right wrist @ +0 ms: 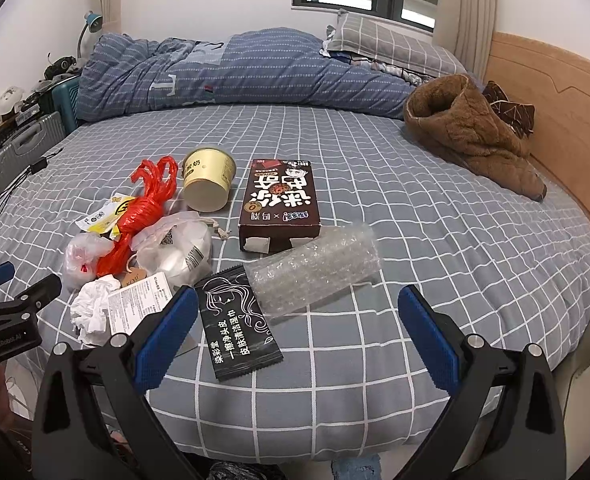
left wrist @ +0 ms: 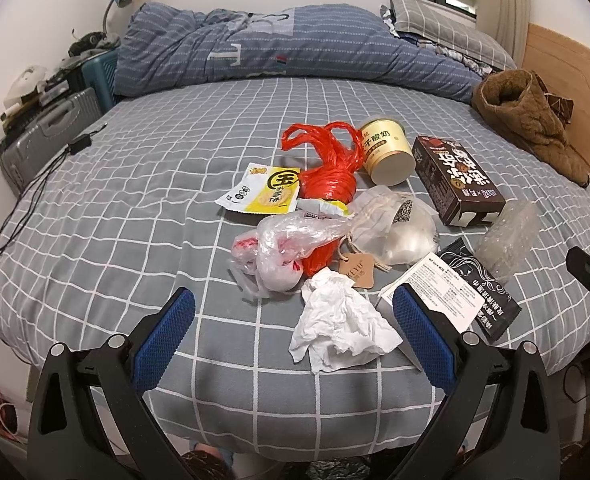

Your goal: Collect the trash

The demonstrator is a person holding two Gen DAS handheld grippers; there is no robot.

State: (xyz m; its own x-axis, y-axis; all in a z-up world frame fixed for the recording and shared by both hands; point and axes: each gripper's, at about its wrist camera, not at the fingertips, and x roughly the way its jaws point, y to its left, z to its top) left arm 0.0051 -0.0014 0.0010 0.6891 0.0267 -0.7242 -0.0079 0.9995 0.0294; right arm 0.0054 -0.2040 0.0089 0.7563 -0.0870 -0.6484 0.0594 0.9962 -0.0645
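Trash lies scattered on a grey checked bed. A crumpled white tissue sits between the fingers of my open left gripper, which hovers at the bed's near edge. Behind it lie a clear plastic bag, a red plastic bag, a yellow snack wrapper, a yellow yogurt cup and a dark brown box. My right gripper is open, with a black sachet and a roll of bubble wrap just ahead of it.
A folded blue quilt and pillow lie at the far side. A brown fleece garment rests by the wooden headboard. A black cable trails over the left edge, near a grey suitcase.
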